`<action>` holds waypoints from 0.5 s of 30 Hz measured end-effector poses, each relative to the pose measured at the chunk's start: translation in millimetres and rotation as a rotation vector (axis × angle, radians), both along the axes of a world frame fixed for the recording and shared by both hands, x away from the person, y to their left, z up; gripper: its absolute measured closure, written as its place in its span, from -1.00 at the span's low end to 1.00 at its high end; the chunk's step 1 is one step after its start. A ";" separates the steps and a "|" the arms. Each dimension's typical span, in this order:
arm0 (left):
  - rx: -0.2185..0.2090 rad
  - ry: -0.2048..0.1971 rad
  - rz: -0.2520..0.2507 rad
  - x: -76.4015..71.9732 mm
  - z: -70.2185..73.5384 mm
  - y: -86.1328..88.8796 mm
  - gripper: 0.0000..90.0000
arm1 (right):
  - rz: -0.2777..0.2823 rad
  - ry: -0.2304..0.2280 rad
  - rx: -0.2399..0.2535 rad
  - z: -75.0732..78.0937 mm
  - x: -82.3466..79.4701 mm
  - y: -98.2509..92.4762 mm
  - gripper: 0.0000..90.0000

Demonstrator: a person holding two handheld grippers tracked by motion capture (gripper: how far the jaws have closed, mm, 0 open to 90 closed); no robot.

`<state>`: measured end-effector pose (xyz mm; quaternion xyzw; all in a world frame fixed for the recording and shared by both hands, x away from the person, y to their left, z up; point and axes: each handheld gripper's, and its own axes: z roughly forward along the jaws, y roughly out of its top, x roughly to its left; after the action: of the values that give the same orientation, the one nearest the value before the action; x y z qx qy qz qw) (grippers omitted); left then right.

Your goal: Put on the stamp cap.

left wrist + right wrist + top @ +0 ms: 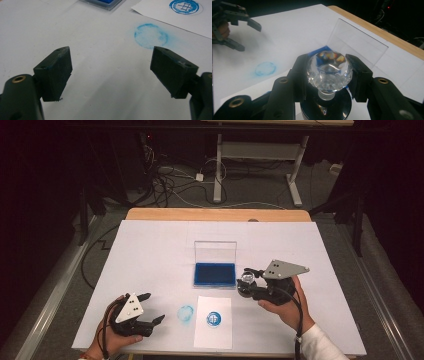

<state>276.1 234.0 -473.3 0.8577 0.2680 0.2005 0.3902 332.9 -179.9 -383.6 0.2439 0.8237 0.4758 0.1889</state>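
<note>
Right gripper (329,75) clamps the faceted clear crystal-knobbed stamp (329,71) at centre frame; left gripper (111,72) sits spread wide, empty, lower left.

The white-covered tabletop (150,250) carries an open blue ink pad (214,274) just left of the right gripper (248,281), a stamped paper sheet (214,321) and a blue smudge (186,314) right of the left gripper (150,307).

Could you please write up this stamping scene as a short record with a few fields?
held item: stamp with a faceted clear knob, upright in the right gripper, jaws closed on the knob
left gripper: open, nothing between the jaws, low over the white sheet
ink pad: blue, clear lid standing open behind it
paper slip: bears one crisp blue round print
smudge: faint blue ring on the table cover, left of the slip
</note>
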 end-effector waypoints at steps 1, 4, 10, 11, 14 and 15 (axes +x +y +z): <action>0.001 -0.002 -0.002 0.1 0.2 -0.4 -0.62 | -0.005 0.005 -0.002 -0.5 1.8 -0.5 0.26; 0.004 -0.002 -0.002 0.0 0.3 -0.9 -0.62 | -0.013 0.008 -0.010 -1.8 6.3 -1.1 0.26; 0.004 0.000 0.001 -1.9 0.1 -0.6 -0.62 | -0.034 0.000 -0.010 1.9 12.9 -3.0 0.26; 0.003 0.001 0.000 -2.0 0.3 -0.5 -0.62 | -0.037 -0.001 -0.011 2.8 14.1 -3.6 0.26; 0.006 0.002 0.004 -2.6 0.0 -1.0 -0.62 | -0.045 -0.001 -0.010 4.6 18.5 -4.3 0.26; 0.011 0.002 0.002 -2.7 -0.1 -1.2 -0.62 | -0.049 -0.002 -0.013 4.9 19.6 -4.5 0.26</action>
<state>273.3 232.8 -473.4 0.8598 0.2683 0.2013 0.3851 352.5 -184.4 -378.7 0.2622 0.8205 0.4658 0.2027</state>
